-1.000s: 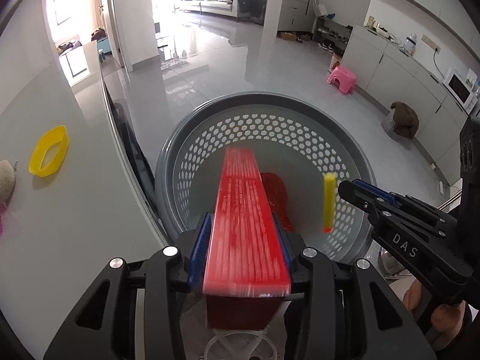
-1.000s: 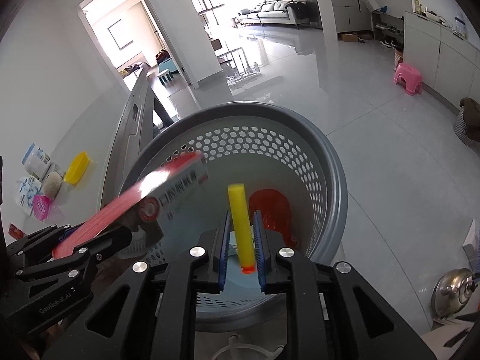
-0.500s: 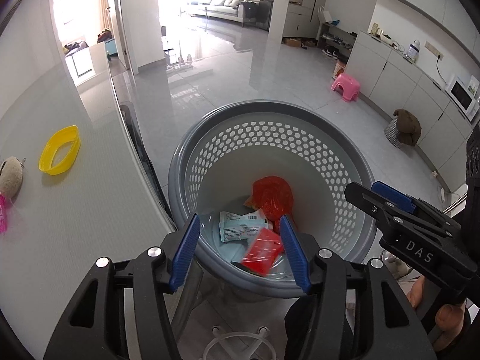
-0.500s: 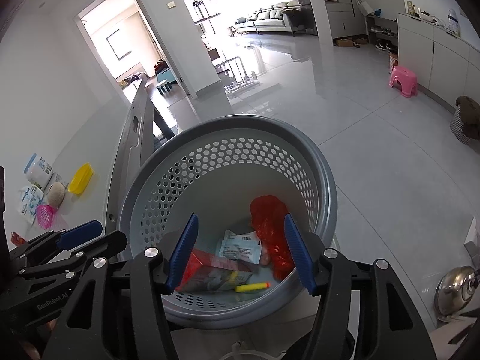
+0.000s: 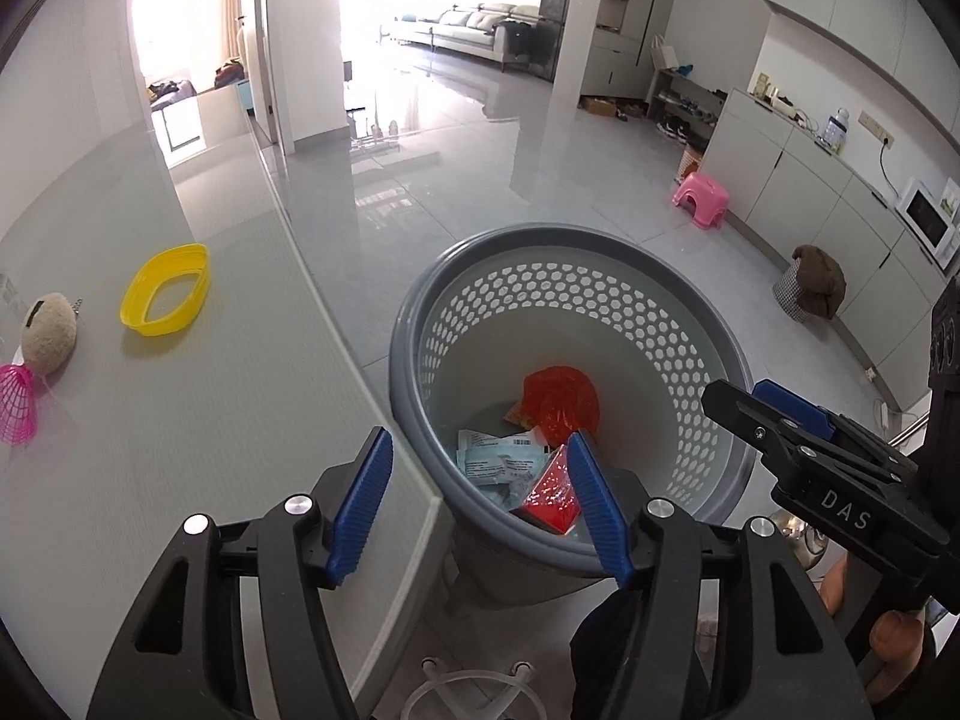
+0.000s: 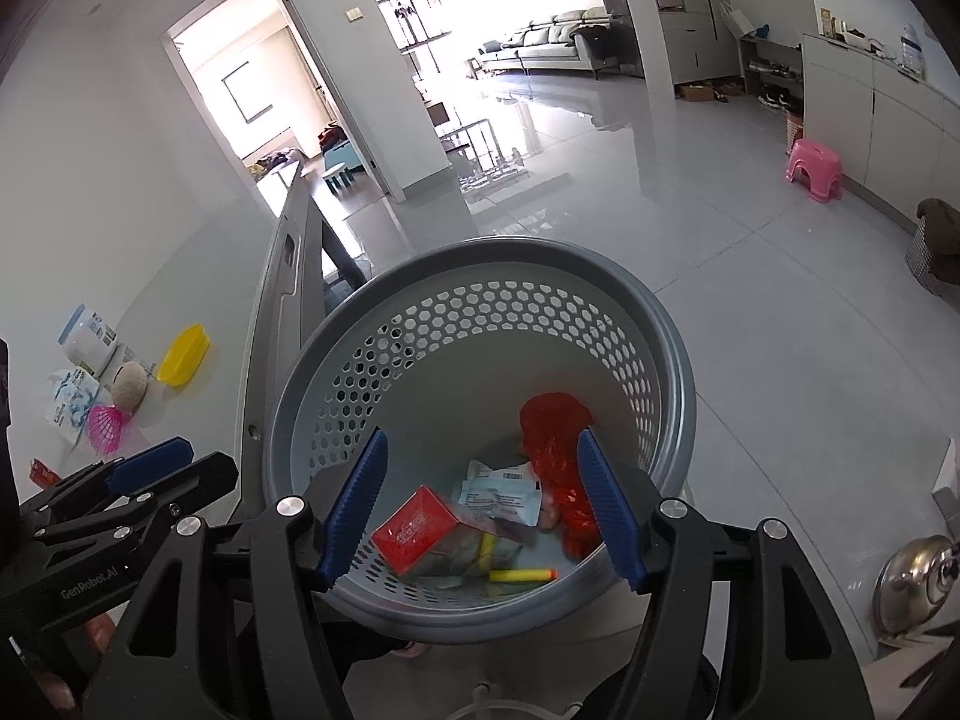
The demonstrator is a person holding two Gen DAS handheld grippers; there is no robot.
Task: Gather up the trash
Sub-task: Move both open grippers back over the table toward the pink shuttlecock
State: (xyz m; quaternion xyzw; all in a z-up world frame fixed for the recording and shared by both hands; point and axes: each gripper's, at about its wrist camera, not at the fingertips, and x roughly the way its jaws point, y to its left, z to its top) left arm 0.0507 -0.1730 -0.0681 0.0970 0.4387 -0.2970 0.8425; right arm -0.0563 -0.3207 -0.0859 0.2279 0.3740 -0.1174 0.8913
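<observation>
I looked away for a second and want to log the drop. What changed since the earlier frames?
Both grippers let go. The red box left the left gripper and the yellow dart left the right gripper; both now lie in the grey basket. Both sets of jaws are opening, empty. The red bag, yellow ring and plush toy stayed put.

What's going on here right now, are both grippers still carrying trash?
No. Both the left gripper and the right gripper are over the grey basket, jaws opening with nothing between them. The red box and yellow stick lie inside it, with other wrappers.
</observation>
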